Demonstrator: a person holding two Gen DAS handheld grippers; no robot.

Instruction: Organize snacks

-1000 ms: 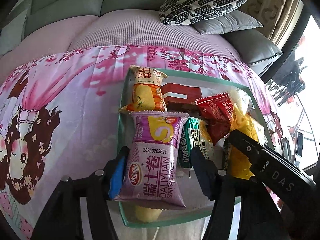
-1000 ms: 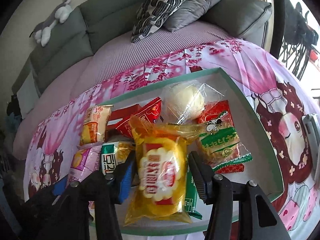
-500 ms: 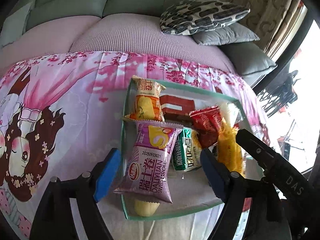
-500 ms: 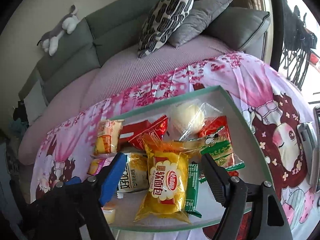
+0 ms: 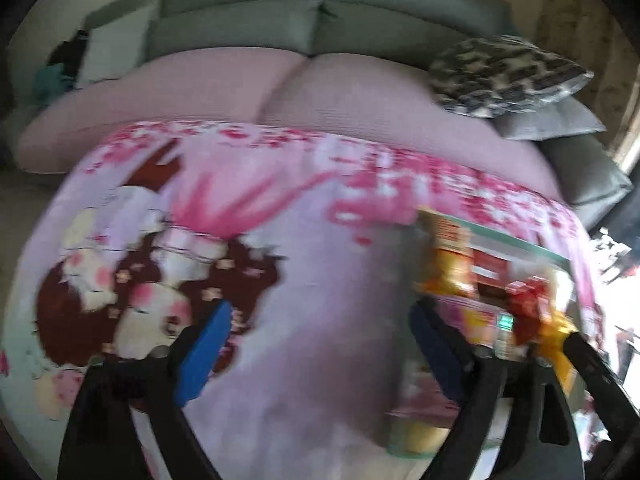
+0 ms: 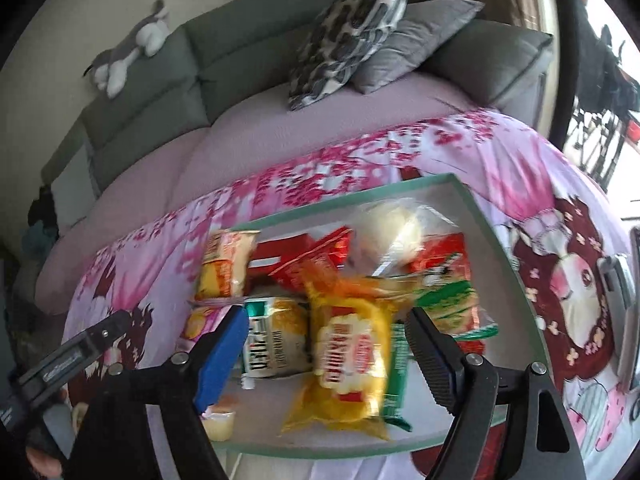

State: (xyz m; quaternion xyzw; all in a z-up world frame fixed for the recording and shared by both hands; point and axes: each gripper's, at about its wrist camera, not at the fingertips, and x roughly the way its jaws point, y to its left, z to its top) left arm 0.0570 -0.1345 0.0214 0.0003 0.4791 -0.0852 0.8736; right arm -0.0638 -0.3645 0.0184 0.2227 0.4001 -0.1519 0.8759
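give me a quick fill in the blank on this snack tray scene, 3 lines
1. The yellow snack bag lies inside the green-rimmed ____.
2. Both the right hand-held gripper and the left hand-held gripper are ____ and hold nothing.
3. The plush toy lies on top of the ____ backrest.

Missing words: tray; open; sofa
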